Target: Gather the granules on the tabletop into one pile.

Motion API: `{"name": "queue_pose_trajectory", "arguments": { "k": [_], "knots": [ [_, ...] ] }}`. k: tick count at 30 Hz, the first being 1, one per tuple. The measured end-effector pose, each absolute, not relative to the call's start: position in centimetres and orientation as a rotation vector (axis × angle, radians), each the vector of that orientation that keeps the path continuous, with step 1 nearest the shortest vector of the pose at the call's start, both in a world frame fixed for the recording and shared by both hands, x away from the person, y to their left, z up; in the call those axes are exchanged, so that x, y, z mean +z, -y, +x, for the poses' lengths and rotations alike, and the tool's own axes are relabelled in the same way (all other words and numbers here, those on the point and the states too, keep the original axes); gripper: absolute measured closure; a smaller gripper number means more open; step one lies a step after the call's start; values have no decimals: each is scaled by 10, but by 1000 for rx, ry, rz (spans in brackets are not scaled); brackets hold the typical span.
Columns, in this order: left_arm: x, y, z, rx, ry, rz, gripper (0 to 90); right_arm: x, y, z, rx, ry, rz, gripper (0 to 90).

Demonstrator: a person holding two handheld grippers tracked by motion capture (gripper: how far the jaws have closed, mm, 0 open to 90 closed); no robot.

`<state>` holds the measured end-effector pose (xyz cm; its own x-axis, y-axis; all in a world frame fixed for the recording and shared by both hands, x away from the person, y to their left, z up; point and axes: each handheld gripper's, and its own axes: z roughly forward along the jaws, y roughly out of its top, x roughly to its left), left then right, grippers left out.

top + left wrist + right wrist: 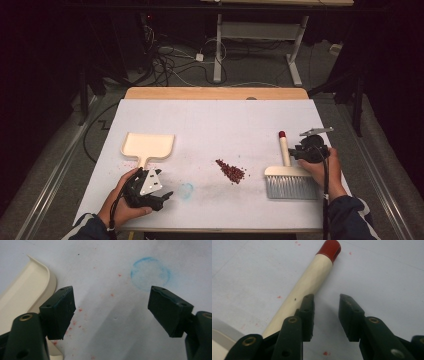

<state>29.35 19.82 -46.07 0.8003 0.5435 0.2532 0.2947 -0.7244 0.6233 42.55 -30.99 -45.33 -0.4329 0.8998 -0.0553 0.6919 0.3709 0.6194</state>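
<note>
On table – red bits point(230, 171) piled | left gripper point(111, 312) agape, empty | right gripper point(326, 315) part-open beside brush handle point(312, 281)

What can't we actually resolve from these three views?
- Dustpan handle: in the high view, its lower end is hidden under the left gripper.
- Dustpan in the left gripper view: cut off by the left edge.
- Brush handle in the right gripper view: the lower part is hidden behind that gripper's own jaw, the bristles out of frame.
- Red pile: too small in the high view to tell what it is.
</note>
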Motion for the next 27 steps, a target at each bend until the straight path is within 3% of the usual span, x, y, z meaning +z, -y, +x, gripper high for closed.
{"name": "queue_pose_trajectory", "arguments": {
  "k": [7, 16, 22, 27],
  "knots": [
    [-457, -200, 295, 590, -637, 2373, 213, -434, 311, 409, 1006, -2145, 1259, 479],
    [-453, -204, 294, 655, -654, 2312, 213, -408, 286, 338, 1227, -1999, 967, 260],
    [-449, -205, 290, 707, -646, 2276, 195, -418, 276, 296, 1258, -1996, 912, 212],
    [-449, -206, 288, 704, -641, 2267, 188, -428, 268, 281, 1193, -2023, 858, 197]
  ]
}}
